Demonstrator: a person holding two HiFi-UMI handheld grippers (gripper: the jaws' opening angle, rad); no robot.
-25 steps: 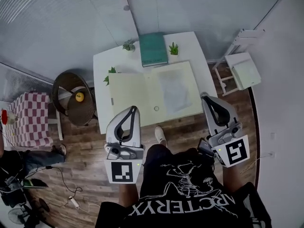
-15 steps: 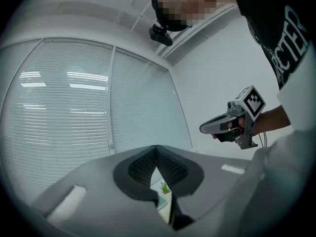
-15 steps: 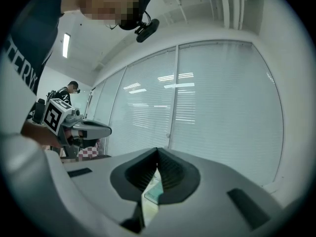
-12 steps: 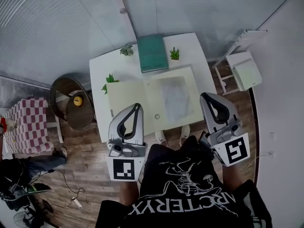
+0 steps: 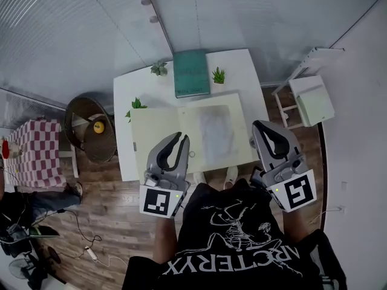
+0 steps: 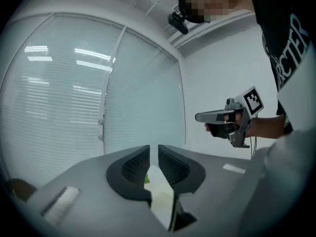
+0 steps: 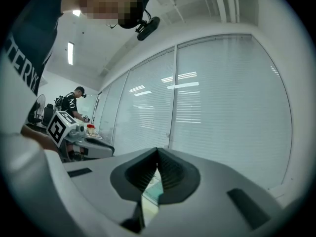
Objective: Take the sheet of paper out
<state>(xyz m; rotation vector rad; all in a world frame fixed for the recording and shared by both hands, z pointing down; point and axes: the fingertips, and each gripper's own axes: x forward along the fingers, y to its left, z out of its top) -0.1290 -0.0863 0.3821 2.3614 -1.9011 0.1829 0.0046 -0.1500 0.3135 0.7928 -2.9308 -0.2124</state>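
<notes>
The sheet of paper [image 5: 216,127] lies flat on the right half of an open pale yellow folder [image 5: 158,128] on the white table [image 5: 125,83]. My left gripper [image 5: 181,139] hovers over the folder's near edge, left of the sheet. Its jaws are opening, with a narrow gap and nothing between them. My right gripper [image 5: 261,128] hangs at the table's near right corner, just right of the folder, shut and empty. In the left gripper view my own jaws [image 6: 153,154] frame a strip of the folder [image 6: 160,194], and the right gripper [image 6: 201,116] shows at the right.
A teal book [image 5: 191,72] and small potted plants [image 5: 218,75] stand at the table's far side. A white stool [image 5: 309,95] is to the right. A round wicker chair [image 5: 91,128] and a checked table [image 5: 36,153] are to the left. Another person [image 7: 74,102] stands far off.
Both grippers have come closer to the table, now at the folder's near edge. The left gripper dropped, rolled a little and parted its jaws slightly.
</notes>
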